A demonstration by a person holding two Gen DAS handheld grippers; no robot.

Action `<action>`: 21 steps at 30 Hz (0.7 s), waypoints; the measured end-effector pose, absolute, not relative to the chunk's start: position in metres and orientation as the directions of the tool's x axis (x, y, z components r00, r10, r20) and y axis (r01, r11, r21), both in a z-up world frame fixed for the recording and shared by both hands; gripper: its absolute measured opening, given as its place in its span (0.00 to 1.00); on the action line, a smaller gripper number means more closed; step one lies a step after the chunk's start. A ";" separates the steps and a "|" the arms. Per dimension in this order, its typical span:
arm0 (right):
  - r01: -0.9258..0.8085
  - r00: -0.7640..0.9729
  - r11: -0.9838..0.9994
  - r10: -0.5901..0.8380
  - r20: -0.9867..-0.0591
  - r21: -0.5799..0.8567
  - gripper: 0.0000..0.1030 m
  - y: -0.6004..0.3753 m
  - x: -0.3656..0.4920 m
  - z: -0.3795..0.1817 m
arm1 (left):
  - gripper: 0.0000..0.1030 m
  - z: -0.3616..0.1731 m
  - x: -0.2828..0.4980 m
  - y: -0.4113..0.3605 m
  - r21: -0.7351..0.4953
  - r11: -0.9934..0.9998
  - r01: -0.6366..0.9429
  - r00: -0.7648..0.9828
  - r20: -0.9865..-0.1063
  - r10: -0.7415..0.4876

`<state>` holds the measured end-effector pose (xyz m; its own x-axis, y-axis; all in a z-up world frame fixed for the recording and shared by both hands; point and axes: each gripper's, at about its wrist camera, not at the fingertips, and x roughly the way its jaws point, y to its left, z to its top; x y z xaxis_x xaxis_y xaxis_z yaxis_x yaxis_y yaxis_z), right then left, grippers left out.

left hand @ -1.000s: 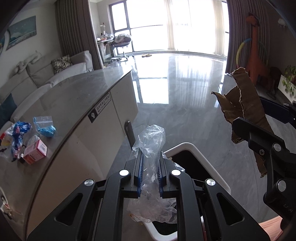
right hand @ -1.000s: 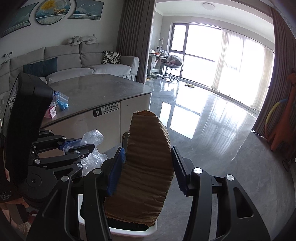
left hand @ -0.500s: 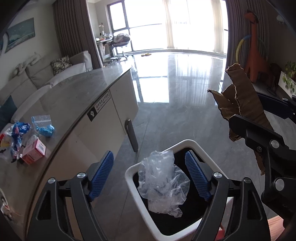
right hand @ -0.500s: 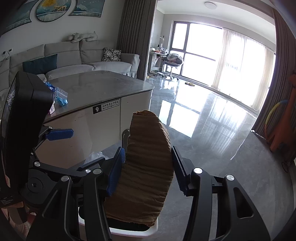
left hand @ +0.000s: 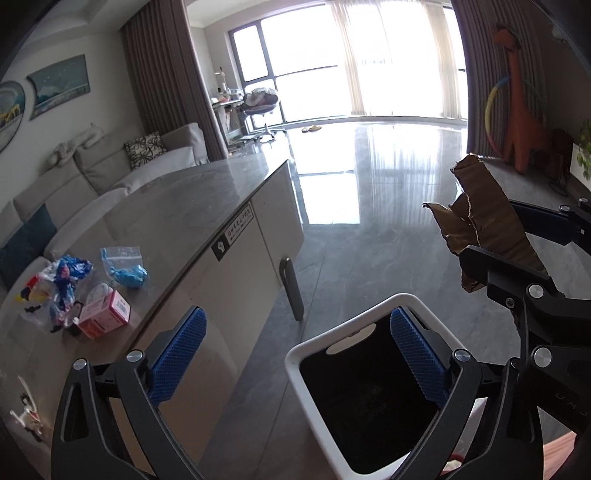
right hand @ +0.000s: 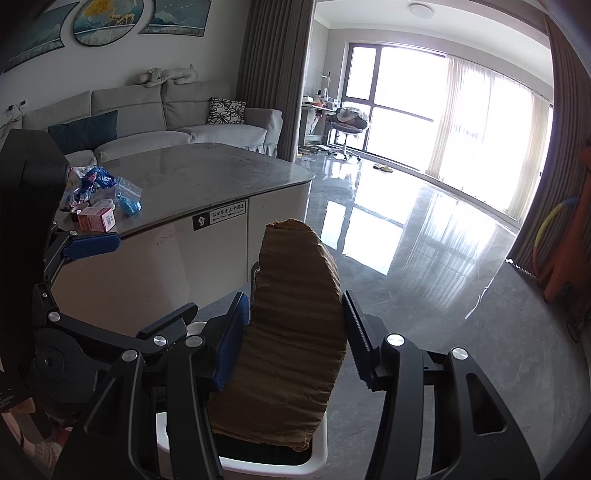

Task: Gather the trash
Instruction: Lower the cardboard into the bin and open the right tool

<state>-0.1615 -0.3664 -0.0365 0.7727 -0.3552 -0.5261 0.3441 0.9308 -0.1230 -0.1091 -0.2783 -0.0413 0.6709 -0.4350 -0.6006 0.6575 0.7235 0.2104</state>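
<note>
- Two hand-held grippers over white bin point(left hand: 314, 354): left hand-held gripper point(left hand: 297, 363) has just been opening, wide, empty.
- Right hand-held gripper point(right hand: 293, 339) clamps cardboard point(right hand: 295, 332); wide piece may snag bin rim.
- Desk point(left hand: 177, 221) litter point(left hand: 66, 284) waits at 9 o'clock.

I'm looking across a glossy grey marble floor point(left hand: 369, 229) that mirrors hard daylight from the tall dark-framed windows point(right hand: 399, 96) with sheer white curtains. To my left there's a pale grey fabric sofa point(right hand: 177, 118) below framed blue wall paintings point(right hand: 107, 18), and brown drapes point(left hand: 159, 92) hang beside the glass.
</note>
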 end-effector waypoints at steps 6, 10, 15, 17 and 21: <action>0.345 0.784 0.932 -0.352 -0.512 -0.113 0.51 -0.362 -0.154 -0.046 | 0.97 -0.042 -0.102 -0.258 0.241 0.742 0.625 0.697 -0.600 -0.393; 0.344 0.775 0.933 -0.344 -0.530 -0.103 0.51 -0.361 -0.148 -0.058 | 0.97 -0.041 -0.095 -0.243 0.242 0.764 0.599 0.711 -0.600 -0.367; 0.319 0.772 0.940 -0.333 -0.541 -0.123 0.51 -0.353 -0.140 -0.064 | 0.97 -0.042 -0.085 -0.231 0.234 0.783 0.576 0.717 -0.604 -0.347; 0.312 0.769 0.941 -0.332 -0.547 -0.132 0.51 -0.350 -0.137 -0.067 | 0.97 -0.043 -0.082 -0.228 0.238 0.787 0.570 0.721 -0.604 -0.340; 0.299 0.755 0.942 -0.330 -0.567 -0.150 0.52 -0.352 -0.134 -0.079 | 0.97 -0.043 -0.074 -0.221 0.233 0.794 0.561 0.724 -0.603 -0.334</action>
<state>-0.1342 -0.3520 -0.0793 0.7546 -0.3295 -0.5674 0.2987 0.9425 -0.1501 -0.0745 -0.2211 -0.0429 0.7240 -0.3342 -0.6034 0.5610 0.7943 0.2331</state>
